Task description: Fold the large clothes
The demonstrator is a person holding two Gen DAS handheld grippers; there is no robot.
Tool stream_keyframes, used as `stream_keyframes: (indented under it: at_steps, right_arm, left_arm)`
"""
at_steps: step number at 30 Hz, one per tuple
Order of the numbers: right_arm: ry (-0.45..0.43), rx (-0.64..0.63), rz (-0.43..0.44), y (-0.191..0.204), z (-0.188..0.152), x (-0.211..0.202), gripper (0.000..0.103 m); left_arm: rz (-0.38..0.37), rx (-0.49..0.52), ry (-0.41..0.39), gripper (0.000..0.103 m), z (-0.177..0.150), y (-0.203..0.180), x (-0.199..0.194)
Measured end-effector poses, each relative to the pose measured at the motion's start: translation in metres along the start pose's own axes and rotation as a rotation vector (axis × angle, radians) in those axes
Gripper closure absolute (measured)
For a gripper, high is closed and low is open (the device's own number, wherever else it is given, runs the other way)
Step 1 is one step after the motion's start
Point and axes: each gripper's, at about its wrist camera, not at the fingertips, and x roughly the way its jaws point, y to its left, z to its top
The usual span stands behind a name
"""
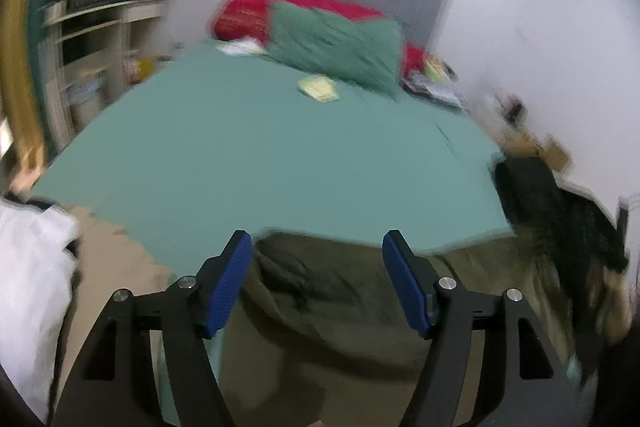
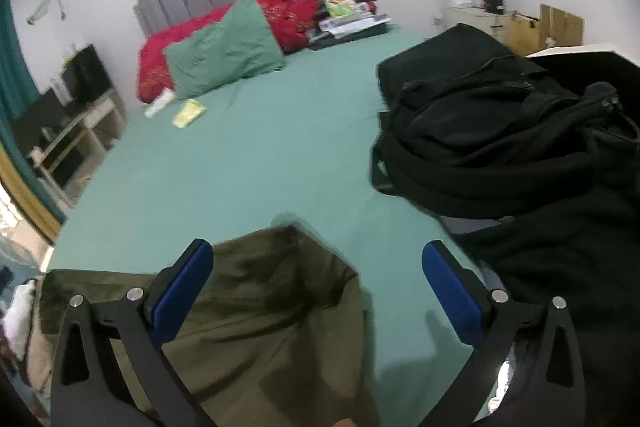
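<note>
Both grippers spread wide, clamped on nothing: left gripper [image 1: 316, 281] and right gripper [image 2: 318, 291] above olive garment [image 2: 256, 307], lying at near edge of bed [image 2: 240, 167]; lower part cut off, left view blurred, perhaps crumpled.

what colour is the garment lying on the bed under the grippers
Olive green garment, on the teal bed sheet; it shows best in the right wrist view.

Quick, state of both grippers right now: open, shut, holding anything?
Left gripper: open, holding nothing, above the olive garment.
Right gripper: open wide, holding nothing, olive garment below its left finger.
</note>
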Motion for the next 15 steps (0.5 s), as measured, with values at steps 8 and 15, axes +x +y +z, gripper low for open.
stream_keyframes:
  at_steps: [8,15]
  right_arm:
    - [0.131,-0.457,0.099,0.082,-0.035,0.031,0.001]
    - [0.377,-0.452,0.118,0.069,-0.037,0.104,0.007]
  left_arm:
    - [-0.073,0.363,0.211,0.032,-0.054,-0.067,0.053]
    - [-0.097,0.432,0.375,0.032,-0.061,-0.072,0.083]
